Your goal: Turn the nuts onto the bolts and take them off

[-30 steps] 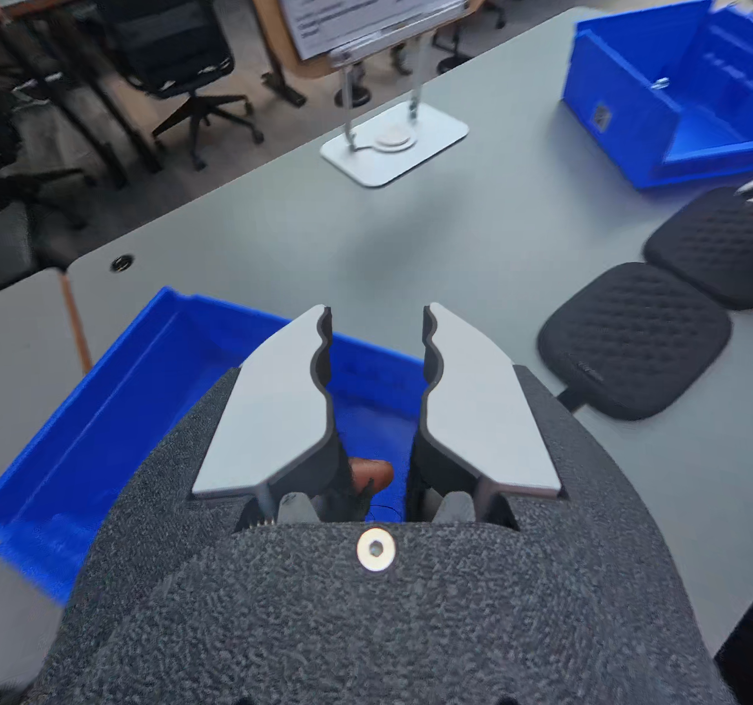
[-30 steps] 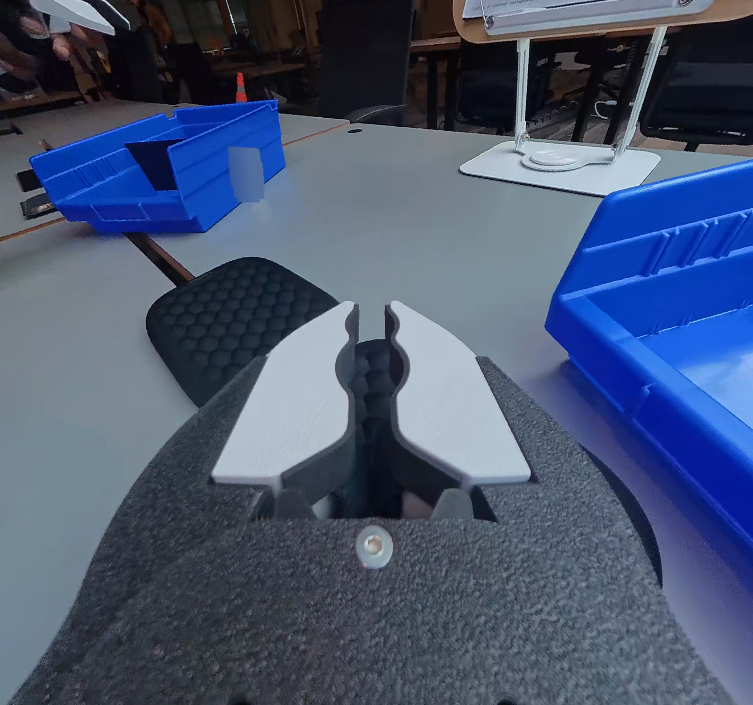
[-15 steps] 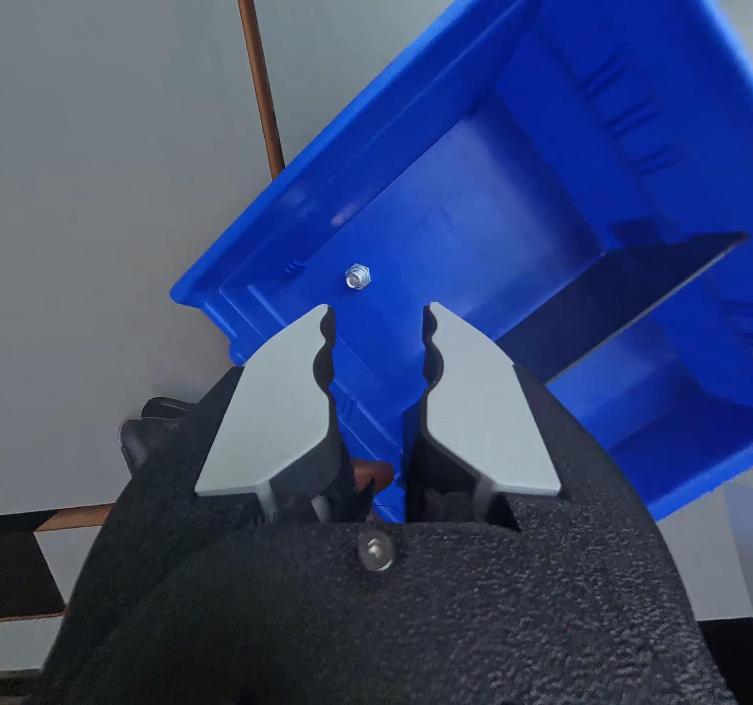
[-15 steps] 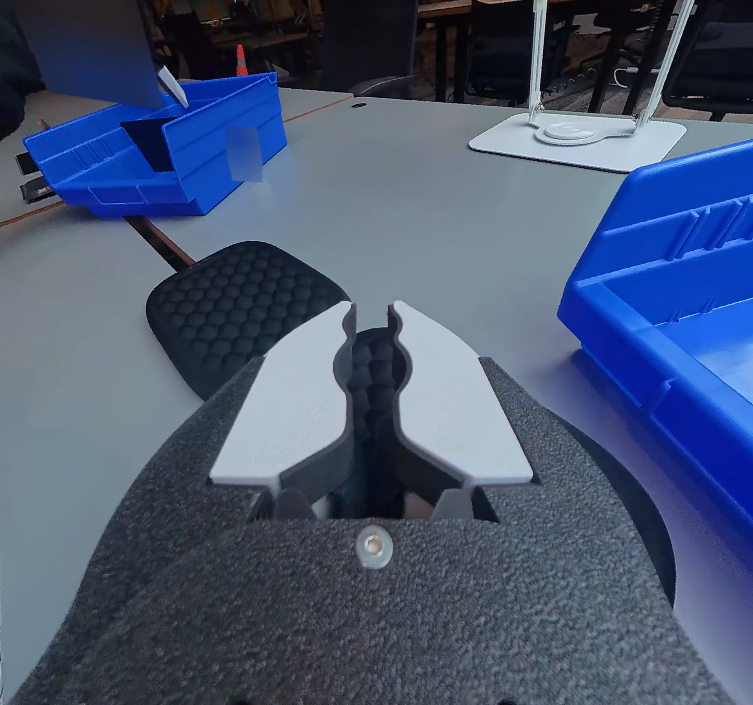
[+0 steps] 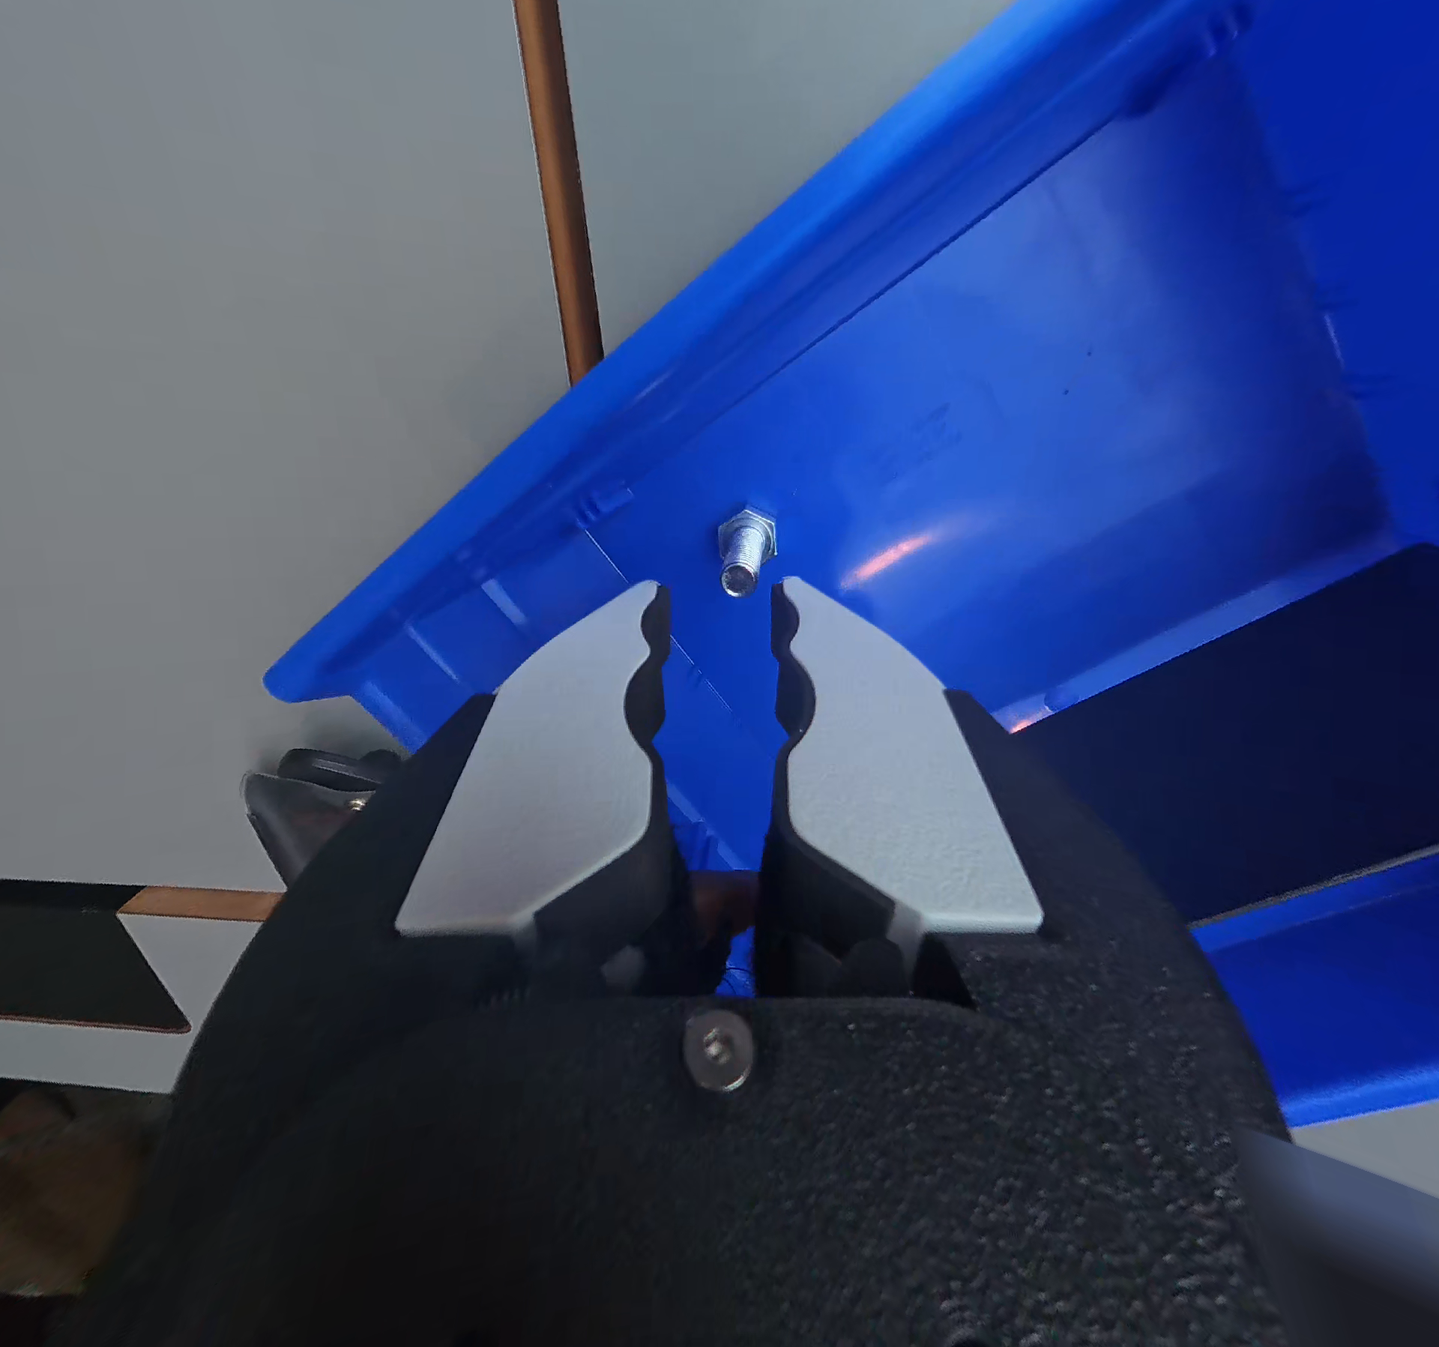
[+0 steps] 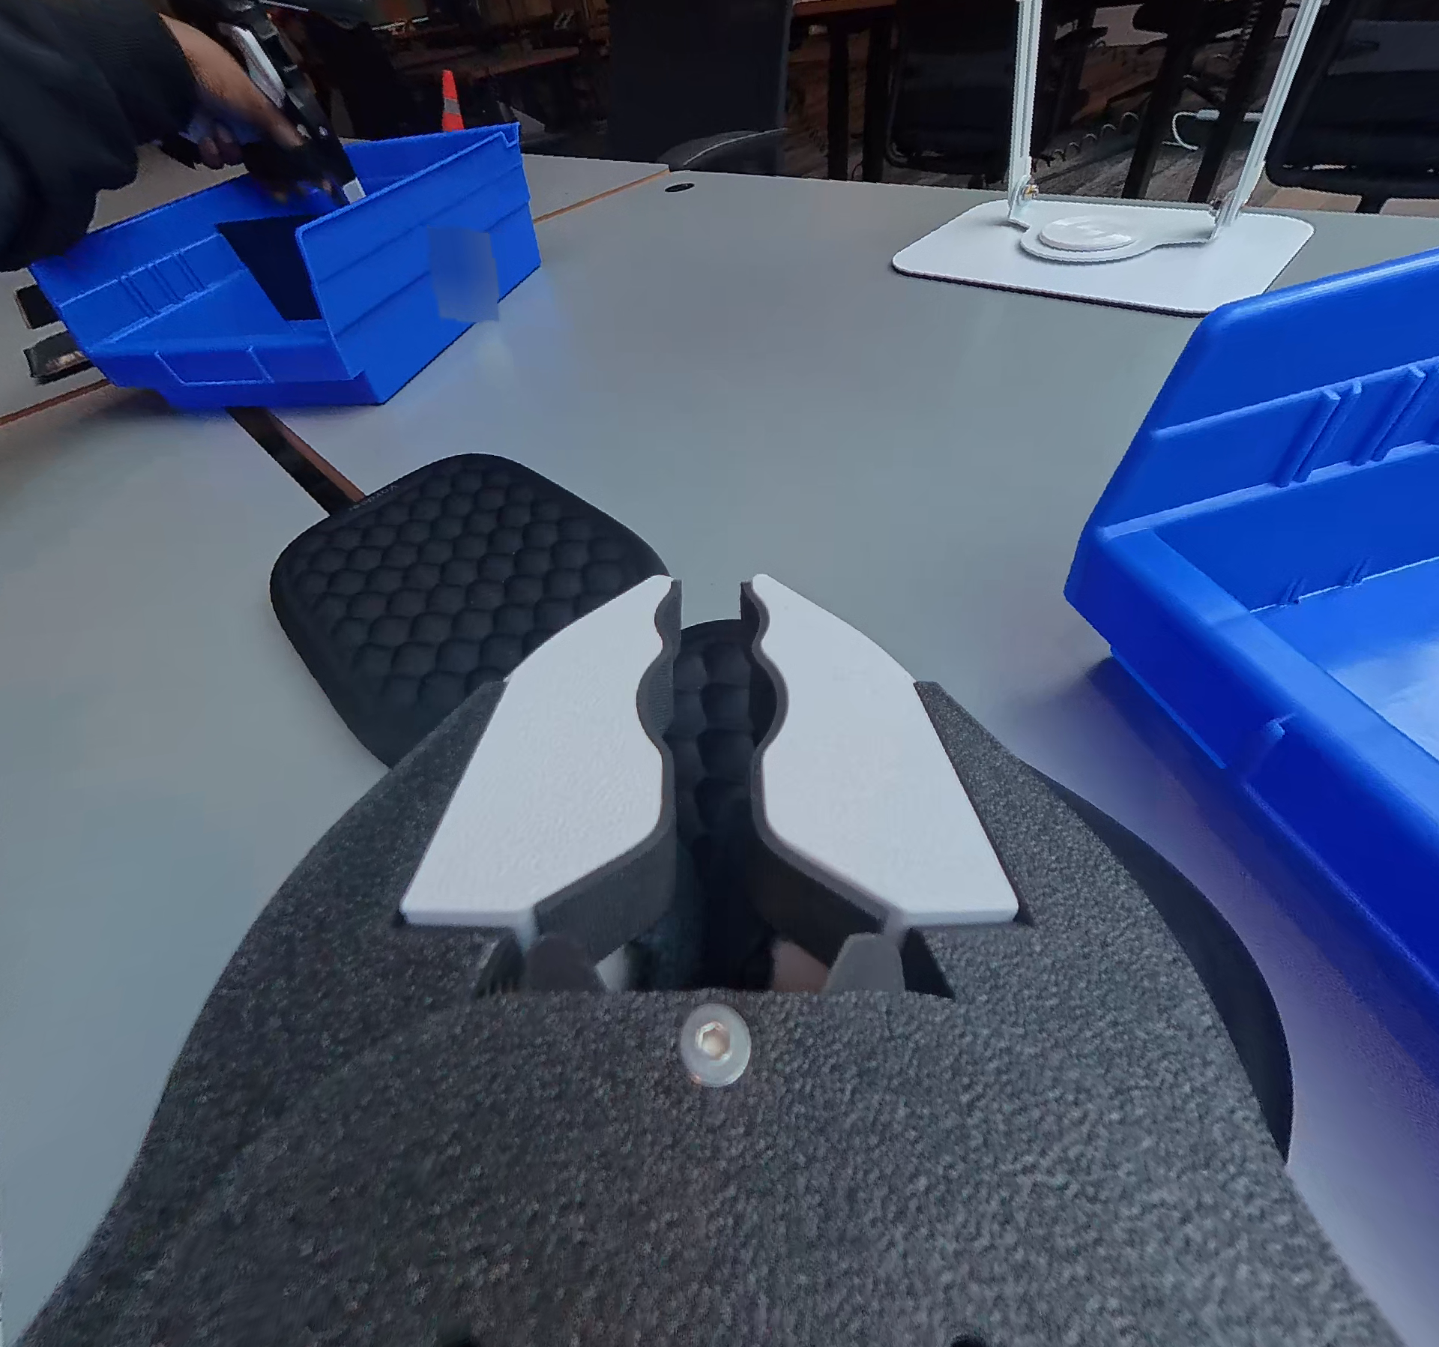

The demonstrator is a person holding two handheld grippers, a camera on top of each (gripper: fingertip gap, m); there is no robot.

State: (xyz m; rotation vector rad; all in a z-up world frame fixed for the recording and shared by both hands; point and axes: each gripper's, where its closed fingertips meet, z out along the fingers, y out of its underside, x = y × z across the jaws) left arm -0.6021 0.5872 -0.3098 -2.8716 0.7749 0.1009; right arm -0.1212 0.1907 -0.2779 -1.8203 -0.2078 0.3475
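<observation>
Both fingers [image 5: 592, 725] (spread apart) point down at bolt [image 5: 741, 558].

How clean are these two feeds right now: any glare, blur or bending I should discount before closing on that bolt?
Left wrist view: bolt with its nut sharp; pale glare streak on the blue bin floor beside it; wide-angle bending of the bin rim. Right wrist view: sharp near the right gripper; the hand holding the left gripper is motion-blurred; dim background.
</observation>
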